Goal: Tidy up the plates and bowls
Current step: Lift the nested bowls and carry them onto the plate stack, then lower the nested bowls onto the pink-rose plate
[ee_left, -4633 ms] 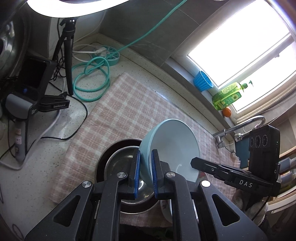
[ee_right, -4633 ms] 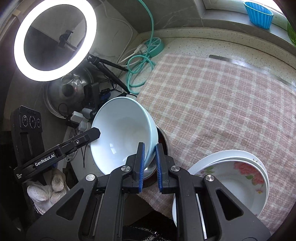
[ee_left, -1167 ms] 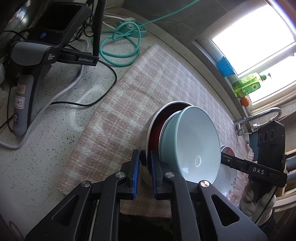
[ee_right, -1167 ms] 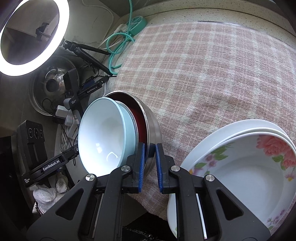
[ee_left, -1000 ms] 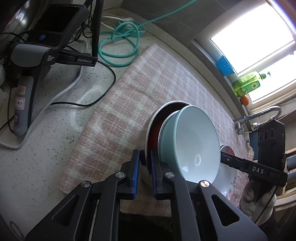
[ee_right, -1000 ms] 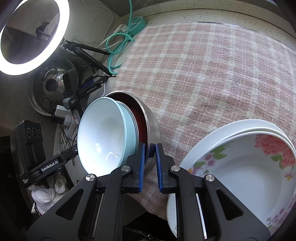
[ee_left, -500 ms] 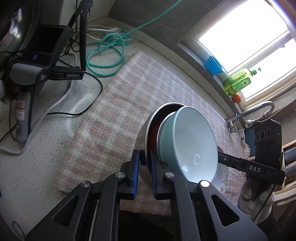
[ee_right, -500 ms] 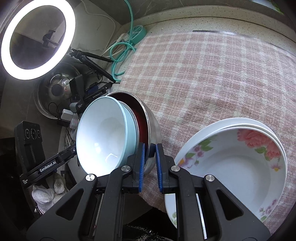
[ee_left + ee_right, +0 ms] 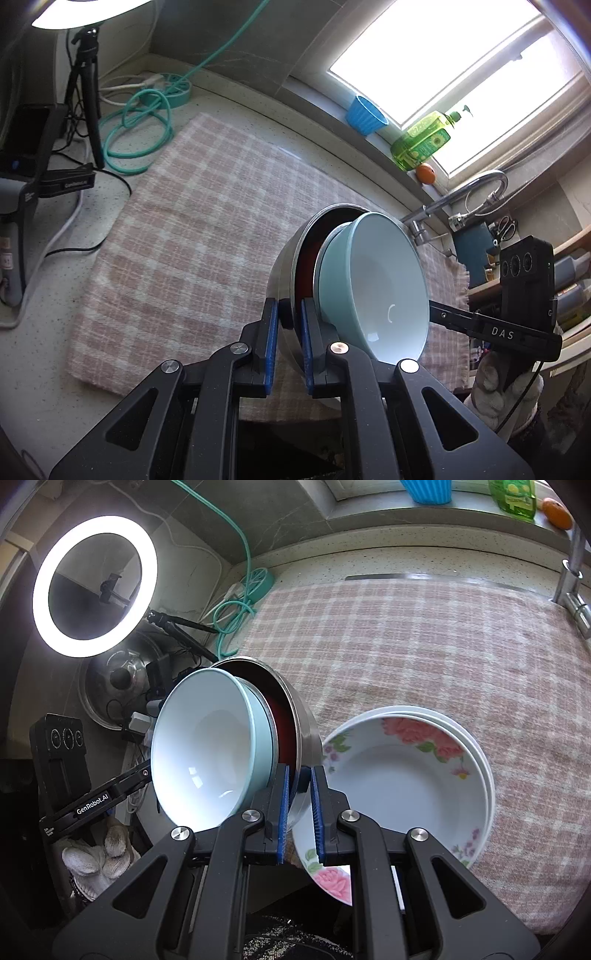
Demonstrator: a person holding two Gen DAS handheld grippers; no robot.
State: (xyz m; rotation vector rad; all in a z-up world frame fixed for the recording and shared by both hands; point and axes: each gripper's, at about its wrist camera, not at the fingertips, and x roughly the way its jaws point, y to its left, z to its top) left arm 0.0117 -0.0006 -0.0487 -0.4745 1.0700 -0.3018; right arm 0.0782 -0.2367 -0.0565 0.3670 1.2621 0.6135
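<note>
A steel bowl (image 9: 284, 266) with a dark red inside holds a nested light blue bowl (image 9: 384, 280). Both my grippers are shut on the steel bowl's rim from opposite sides and hold the stack in the air, tilted on its side. My left gripper (image 9: 287, 314) pinches one edge. My right gripper (image 9: 300, 779) pinches the other edge of the steel bowl (image 9: 304, 723), with the blue bowl (image 9: 207, 753) facing left. A flowered white bowl (image 9: 406, 786) sits in a white plate (image 9: 487, 775) on the checked cloth (image 9: 424, 646), just right of my right gripper.
A pink checked cloth (image 9: 192, 229) covers the counter. A teal cable (image 9: 140, 122), a tripod (image 9: 88, 96) and a ring light (image 9: 92, 587) stand at the left. A tap (image 9: 461, 195), a blue cup (image 9: 365, 114) and a green bottle (image 9: 421, 140) are by the window.
The blue bowl was set into the steel bowl. Both grippers now hold the steel bowl's rim and have lifted the stack higher off the cloth, towards the flowered bowl.
</note>
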